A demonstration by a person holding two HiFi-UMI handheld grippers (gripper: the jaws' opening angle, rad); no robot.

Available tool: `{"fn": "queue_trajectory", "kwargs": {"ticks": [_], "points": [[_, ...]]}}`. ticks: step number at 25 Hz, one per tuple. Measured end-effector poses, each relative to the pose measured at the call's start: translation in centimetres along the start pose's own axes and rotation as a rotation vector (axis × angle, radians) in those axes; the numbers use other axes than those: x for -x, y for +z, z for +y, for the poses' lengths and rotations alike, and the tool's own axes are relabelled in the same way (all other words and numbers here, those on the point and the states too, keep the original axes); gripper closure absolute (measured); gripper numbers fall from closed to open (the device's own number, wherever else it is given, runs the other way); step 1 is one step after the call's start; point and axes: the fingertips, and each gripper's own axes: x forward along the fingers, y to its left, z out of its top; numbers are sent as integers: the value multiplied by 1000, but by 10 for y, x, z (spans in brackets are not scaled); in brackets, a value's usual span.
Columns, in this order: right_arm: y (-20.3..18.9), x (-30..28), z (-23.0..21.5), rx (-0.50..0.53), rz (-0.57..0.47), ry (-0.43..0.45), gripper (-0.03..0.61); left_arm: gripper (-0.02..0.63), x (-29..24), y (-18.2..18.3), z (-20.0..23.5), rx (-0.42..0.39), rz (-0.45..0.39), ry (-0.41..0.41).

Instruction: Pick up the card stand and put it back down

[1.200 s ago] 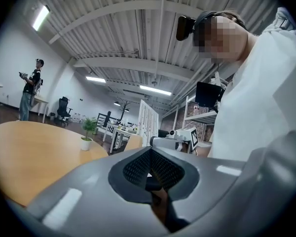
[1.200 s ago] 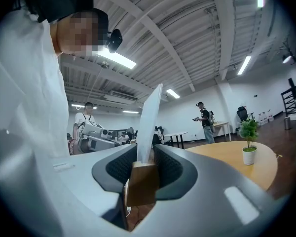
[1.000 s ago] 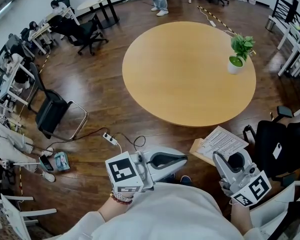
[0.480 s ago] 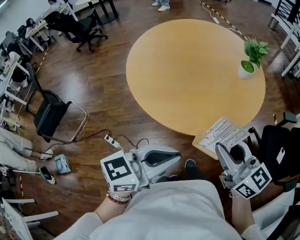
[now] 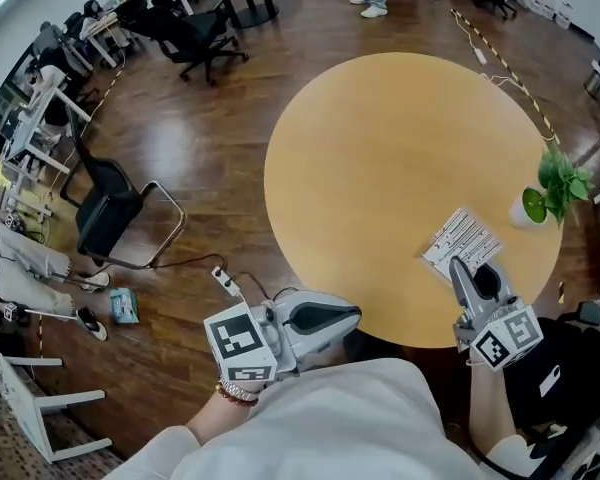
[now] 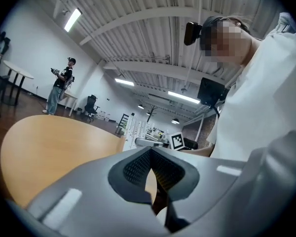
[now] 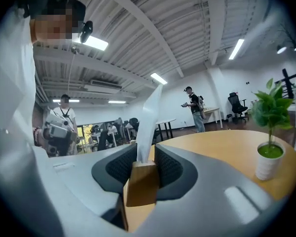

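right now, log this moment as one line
right gripper: shut on card stand base, card upright | left gripper: shut, empty | stand: over round table near potted plant, touchdown unclear

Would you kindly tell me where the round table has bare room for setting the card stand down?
Nearly all of the round table is bare: its centre, left side and far edge. Only the near right edge is crowded, where the potted plant stands close to the card stand held in the right gripper.
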Motion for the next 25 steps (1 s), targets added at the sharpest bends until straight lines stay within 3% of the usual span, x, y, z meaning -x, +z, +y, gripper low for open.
{"fn": "queue_trajectory", "kwargs": {"ticks": [6, 11, 15, 19, 25], "points": [[-31, -88, -118, 39, 82, 4, 462, 618, -63, -10, 62, 79, 24, 34], [-61, -171, -187, 100, 154, 6, 462, 618, -96, -11, 112, 189, 73, 61], [-101, -208, -217, 127, 206, 9, 462, 618, -104, -34, 125, 248, 129, 78], [-115, -219, -232, 197, 250, 20, 460, 618, -114, -36, 132, 304, 146, 83], [-142, -224, -237, 310, 311, 79, 465, 618, -127, -37, 152, 330, 76, 51]]}}
